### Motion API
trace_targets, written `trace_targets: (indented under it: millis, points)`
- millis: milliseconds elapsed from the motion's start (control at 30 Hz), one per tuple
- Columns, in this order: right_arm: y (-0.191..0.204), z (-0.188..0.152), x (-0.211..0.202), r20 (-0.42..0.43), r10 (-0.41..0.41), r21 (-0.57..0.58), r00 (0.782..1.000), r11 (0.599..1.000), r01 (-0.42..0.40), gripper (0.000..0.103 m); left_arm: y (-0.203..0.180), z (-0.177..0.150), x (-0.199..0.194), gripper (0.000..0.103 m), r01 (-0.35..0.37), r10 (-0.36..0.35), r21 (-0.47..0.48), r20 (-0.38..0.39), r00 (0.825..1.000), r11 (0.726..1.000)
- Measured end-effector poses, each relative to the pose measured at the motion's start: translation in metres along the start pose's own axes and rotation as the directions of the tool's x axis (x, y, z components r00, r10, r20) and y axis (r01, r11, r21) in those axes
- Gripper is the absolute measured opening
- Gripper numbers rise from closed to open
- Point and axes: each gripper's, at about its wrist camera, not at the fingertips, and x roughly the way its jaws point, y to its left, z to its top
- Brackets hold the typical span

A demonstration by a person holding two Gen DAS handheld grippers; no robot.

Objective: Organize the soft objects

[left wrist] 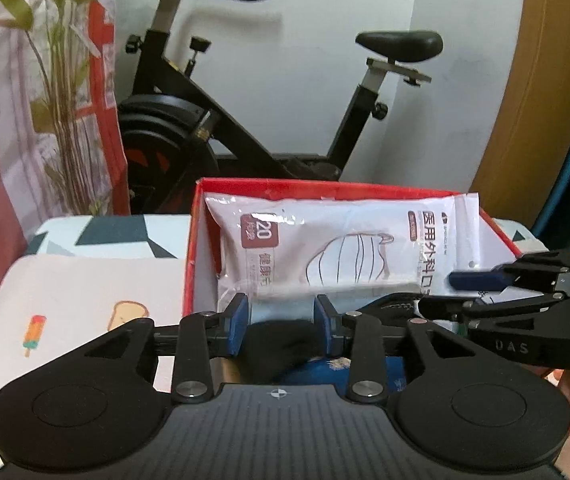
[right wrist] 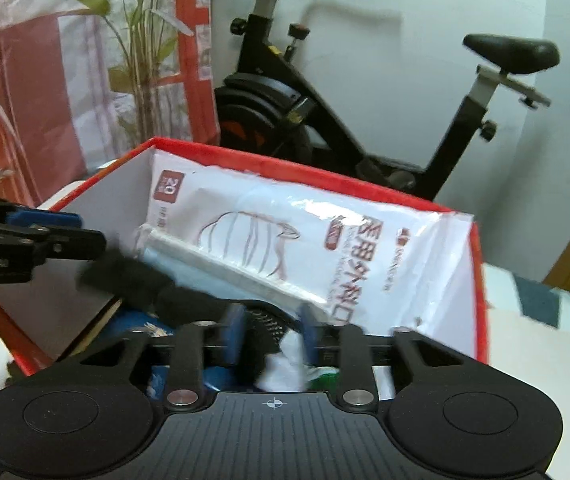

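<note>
A black soft item [left wrist: 281, 344] is lowered into the red box [left wrist: 269, 186] beside the mask pack [left wrist: 337, 248]; both the left gripper [left wrist: 281, 318] and right gripper [right wrist: 271, 336] are parted, gripping nothing; withdrawal is called for next

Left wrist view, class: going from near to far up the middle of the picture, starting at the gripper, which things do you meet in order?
Left gripper → black soft item between its pads → white face-mask pack inside the box → far wall of the red box → exercise bike → white wall.
</note>
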Motion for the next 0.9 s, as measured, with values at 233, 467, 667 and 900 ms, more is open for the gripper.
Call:
trace_targets:
  millis: [233,467,667,900]
  points:
    - [-0.004,-0.008,-0.039,0.114,-0.033,0.000,0.993,0.999,0.033,0.093,-0.008,-0.006,-0.029,0.072,-0.034,0.033,0.013,0.068,0.997,0.999]
    - [-0.012,-0.020,-0.081,0.202,-0.053,0.058,0.978,0.997,0.042,0.103,-0.012,-0.013,-0.070,0.100,-0.040,0.043,-0.020,0.148,0.988,0.999]
    - [-0.015,-0.033,-0.113,0.257,-0.090,0.115,0.962,0.991,0.062,0.103,-0.022,-0.022,-0.099,0.103,-0.081,0.081,-0.012,0.182,0.980,0.997]
    - [-0.009,-0.059,-0.151,0.324,-0.132,0.138,0.937,0.986,0.092,0.103,-0.030,-0.041,-0.130,0.103,-0.107,0.111,-0.028,0.231,0.967,0.994]
